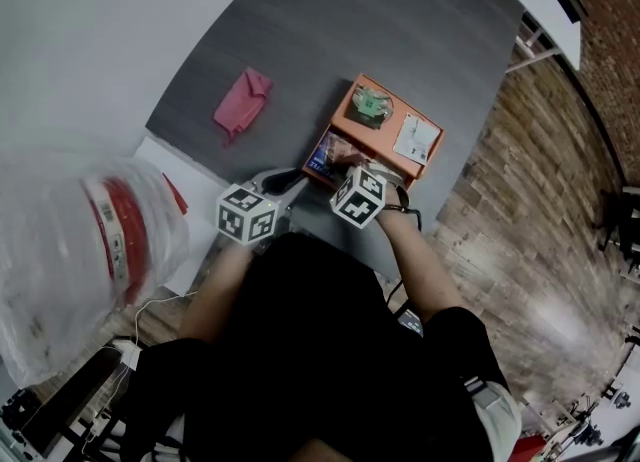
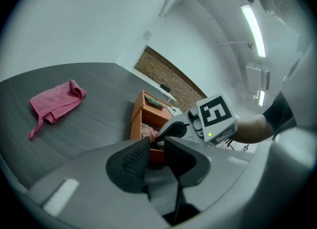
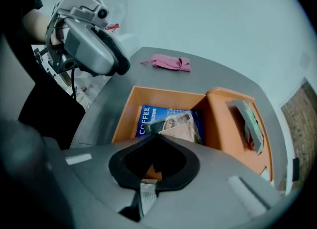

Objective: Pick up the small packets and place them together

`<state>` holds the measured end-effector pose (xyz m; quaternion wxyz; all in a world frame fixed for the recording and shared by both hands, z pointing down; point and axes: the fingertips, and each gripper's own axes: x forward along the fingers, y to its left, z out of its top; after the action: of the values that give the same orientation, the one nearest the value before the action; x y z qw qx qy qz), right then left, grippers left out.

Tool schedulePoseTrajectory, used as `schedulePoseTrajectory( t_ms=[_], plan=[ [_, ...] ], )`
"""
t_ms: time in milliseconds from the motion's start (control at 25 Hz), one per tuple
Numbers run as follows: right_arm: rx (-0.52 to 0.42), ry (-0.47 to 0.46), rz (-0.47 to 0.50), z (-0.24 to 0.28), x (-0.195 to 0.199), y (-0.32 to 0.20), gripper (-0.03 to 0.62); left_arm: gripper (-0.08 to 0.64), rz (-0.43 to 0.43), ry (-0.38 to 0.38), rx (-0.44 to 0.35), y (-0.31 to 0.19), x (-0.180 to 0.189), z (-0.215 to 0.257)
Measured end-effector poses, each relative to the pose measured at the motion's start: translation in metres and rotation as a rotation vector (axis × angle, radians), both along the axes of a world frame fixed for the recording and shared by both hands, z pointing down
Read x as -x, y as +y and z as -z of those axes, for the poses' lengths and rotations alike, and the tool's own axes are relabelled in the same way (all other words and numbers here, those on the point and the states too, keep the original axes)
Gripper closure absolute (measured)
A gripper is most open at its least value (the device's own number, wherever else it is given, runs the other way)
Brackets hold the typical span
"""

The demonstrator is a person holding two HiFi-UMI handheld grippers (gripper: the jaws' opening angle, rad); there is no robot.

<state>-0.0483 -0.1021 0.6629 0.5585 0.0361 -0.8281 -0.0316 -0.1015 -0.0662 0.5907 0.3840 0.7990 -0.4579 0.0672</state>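
An orange box (image 1: 345,133) sits near the front edge of the grey table (image 1: 400,20). Its near compartment holds a blue coffee pack (image 3: 144,120) with a small pale packet (image 3: 179,126) lying on top. My right gripper (image 3: 157,135) reaches into that compartment from the near side. Its tips are pinched together on the packet's near edge. In the head view the right gripper (image 1: 346,162) is over the box's near half. My left gripper (image 2: 156,146) hovers left of the box, jaws slightly apart with nothing between them. It also shows in the head view (image 1: 288,183).
The orange box's far section (image 3: 233,124) carries a green packet (image 1: 371,105) and a white card (image 1: 417,137). A pink cloth (image 1: 243,101) lies on the table to the left. A clear plastic bag with red print (image 1: 95,240) fills the near left.
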Motion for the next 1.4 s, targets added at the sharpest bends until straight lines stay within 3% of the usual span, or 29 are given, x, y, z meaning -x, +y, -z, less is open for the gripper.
schedulePoseTrajectory(
  t_ms=[80,240,480,720,840,1000,1200,1400],
  plan=[
    [-0.014,-0.022,-0.014,0.006,-0.001,-0.004,0.588,0.476,-0.004,0.006,-0.002,-0.001,-0.002,0.0],
    [0.048,-0.082,-0.145,0.008,0.004,-0.007,0.406,0.476,-0.013,0.009,-0.005,-0.002,-0.005,0.001],
    [0.04,-0.119,-0.375,0.007,0.009,-0.026,0.377,0.476,-0.023,0.017,-0.006,-0.003,-0.005,0.002],
    [0.186,-0.148,-0.651,-0.003,0.008,-0.032,0.256,0.476,-0.038,0.029,-0.008,-0.004,-0.004,0.001],
    [0.232,-0.106,-0.709,-0.014,0.005,-0.027,0.196,0.476,-0.048,0.031,-0.011,-0.005,-0.004,0.002],
    [0.2,-0.052,-0.716,-0.02,0.0,-0.028,0.199,0.476,-0.055,0.033,-0.009,-0.002,-0.002,0.001],
    [0.197,-0.074,-0.679,-0.016,0.002,-0.029,0.237,0.476,-0.062,0.038,0.0,0.001,-0.001,-0.003],
    [0.215,-0.144,-0.7,-0.003,0.002,-0.037,0.37,0.476,-0.07,0.037,0.002,0.0,0.0,-0.004]
  ],
)
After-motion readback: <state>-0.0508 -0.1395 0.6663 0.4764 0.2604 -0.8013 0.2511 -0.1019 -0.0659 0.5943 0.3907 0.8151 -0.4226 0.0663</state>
